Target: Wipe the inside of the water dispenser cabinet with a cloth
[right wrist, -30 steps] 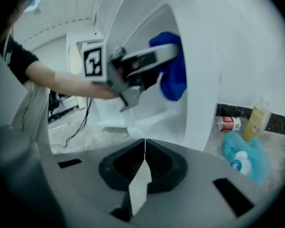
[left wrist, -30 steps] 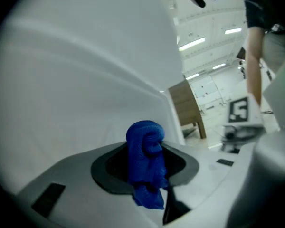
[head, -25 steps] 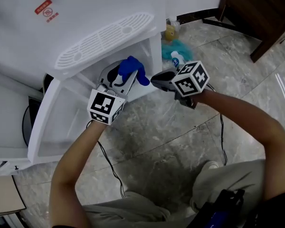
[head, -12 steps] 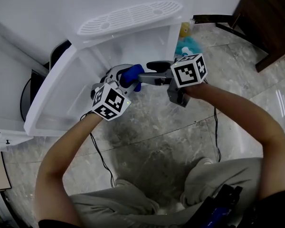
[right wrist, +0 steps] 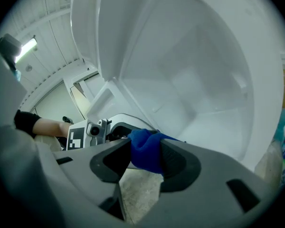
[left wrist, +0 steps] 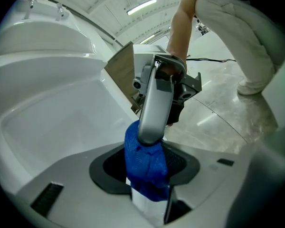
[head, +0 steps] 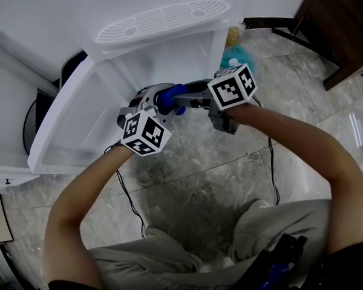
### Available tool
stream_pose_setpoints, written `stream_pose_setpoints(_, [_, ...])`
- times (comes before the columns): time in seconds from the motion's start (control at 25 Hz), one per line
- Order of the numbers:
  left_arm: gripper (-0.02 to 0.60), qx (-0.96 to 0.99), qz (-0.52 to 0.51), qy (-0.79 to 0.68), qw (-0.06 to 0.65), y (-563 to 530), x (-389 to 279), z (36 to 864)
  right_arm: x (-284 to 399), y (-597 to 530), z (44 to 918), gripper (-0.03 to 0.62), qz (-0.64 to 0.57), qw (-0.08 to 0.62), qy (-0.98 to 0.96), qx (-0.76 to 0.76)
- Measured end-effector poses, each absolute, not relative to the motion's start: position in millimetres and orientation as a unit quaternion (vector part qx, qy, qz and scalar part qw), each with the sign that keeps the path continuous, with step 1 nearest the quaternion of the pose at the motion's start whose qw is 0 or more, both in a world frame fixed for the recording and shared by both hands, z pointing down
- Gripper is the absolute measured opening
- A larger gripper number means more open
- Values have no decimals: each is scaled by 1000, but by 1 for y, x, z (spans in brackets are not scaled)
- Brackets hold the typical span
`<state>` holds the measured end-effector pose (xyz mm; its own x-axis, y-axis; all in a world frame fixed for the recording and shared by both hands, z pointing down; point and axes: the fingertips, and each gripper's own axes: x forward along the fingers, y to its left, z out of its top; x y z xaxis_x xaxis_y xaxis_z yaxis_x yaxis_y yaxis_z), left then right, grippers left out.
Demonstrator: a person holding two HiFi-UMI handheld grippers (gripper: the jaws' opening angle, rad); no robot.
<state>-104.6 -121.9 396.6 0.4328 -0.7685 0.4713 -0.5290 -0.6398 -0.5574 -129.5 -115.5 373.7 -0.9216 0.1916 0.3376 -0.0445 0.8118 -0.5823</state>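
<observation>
Just off the cabinet's (head: 187, 59) open front edge, we pinch the blue cloth (head: 168, 95) from both sides. Left gripper's (left wrist: 147, 175) jaws have just eased wider yet grip it; right gripper's (right wrist: 145, 158) just closed onto it.

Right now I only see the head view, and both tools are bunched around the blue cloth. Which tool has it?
Observer: The right gripper view shows the cloth pinched in the right tool, whose jaws have just been closing.
Operator: Is the left one holding it too?
Observer: Yes. The left gripper view shows it gripped between the jaws of the left tool, which have just opened a little.
Operator: Are the tools bumping?
Observer: In the left gripper view, one right jaw comes down onto the cloth's top, just above the left jaws.
</observation>
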Motion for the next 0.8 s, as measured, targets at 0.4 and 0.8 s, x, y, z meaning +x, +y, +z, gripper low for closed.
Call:
stream_pose_setpoints(0.4, [235, -837, -347, 396, 147, -122, -106, 404, -123, -128, 384, 120, 277, 226, -933, -31])
stream_pose_setpoints(0.8, [232, -835, -353, 406, 117, -124, -127, 412, -100, -172, 384, 120, 245, 231, -941, 38])
